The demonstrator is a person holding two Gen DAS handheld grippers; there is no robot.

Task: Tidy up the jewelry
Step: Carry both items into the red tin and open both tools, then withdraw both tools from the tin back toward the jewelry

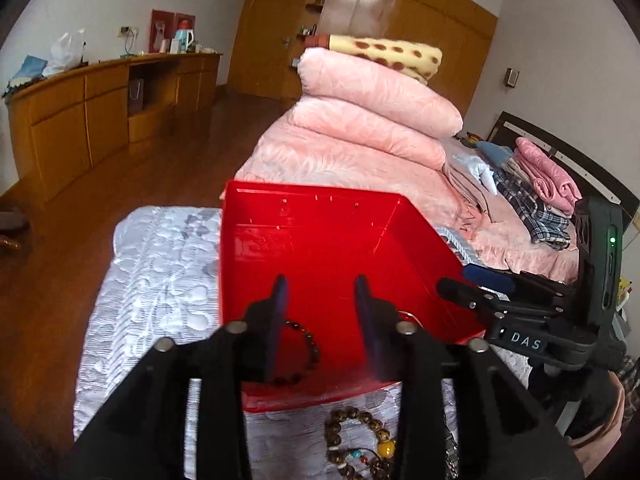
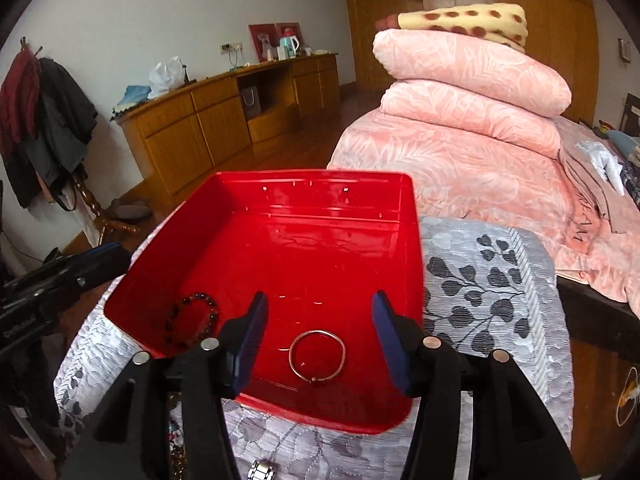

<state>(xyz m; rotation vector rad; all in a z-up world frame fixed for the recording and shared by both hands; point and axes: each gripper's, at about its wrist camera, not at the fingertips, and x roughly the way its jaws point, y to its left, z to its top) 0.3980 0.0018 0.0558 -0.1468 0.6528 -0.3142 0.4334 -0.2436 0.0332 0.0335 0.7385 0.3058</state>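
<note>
A red plastic box point(image 1: 320, 240) point(image 2: 320, 248) stands open on a grey leaf-patterned cloth. In it lie a dark beaded bracelet point(image 1: 308, 344) point(image 2: 196, 316) and a thin silver bangle point(image 2: 317, 356). My left gripper point(image 1: 322, 292) is open and empty above the box's near part. My right gripper point(image 2: 318, 312) is open and empty above the bangle; it also shows at the right of the left wrist view point(image 1: 472, 284). A brown beaded bracelet with a yellow bead point(image 1: 360, 440) lies on the cloth in front of the box. A metal watch band point(image 2: 262, 470) lies there too.
The grey cloth point(image 2: 480, 264) covers a small table beside a bed with stacked pink quilts point(image 1: 372, 120) point(image 2: 472, 92) and folded clothes point(image 1: 536, 192). A wooden sideboard point(image 2: 224, 120) lines the far wall. A coat stand point(image 2: 44, 120) is at the left.
</note>
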